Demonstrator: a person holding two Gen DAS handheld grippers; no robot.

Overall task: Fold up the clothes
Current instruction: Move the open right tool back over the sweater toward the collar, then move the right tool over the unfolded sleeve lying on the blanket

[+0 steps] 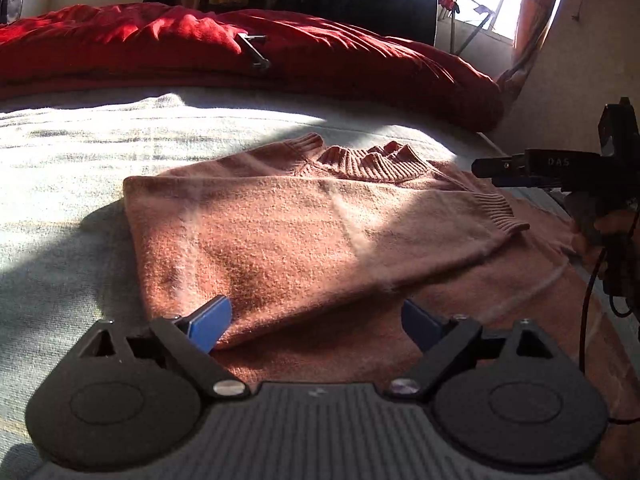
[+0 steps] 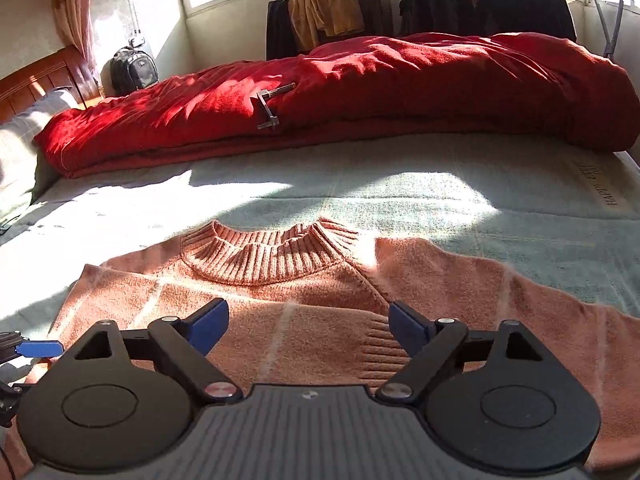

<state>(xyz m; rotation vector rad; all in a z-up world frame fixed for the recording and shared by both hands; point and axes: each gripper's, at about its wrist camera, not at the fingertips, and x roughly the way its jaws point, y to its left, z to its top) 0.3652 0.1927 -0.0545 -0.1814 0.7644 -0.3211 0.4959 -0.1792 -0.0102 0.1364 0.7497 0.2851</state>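
Both grippers are hovering spread and empty: left gripper (image 1: 316,324) and right gripper (image 2: 308,326), the sweater (image 2: 320,292) lying just ahead beneath each.

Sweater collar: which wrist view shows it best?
Right wrist view. The sweater's ribbed collar faces the camera there, sunlit, its whole curve visible above the open right gripper. The left wrist view shows the collar smaller, from the side, bunched and partly shadowed.
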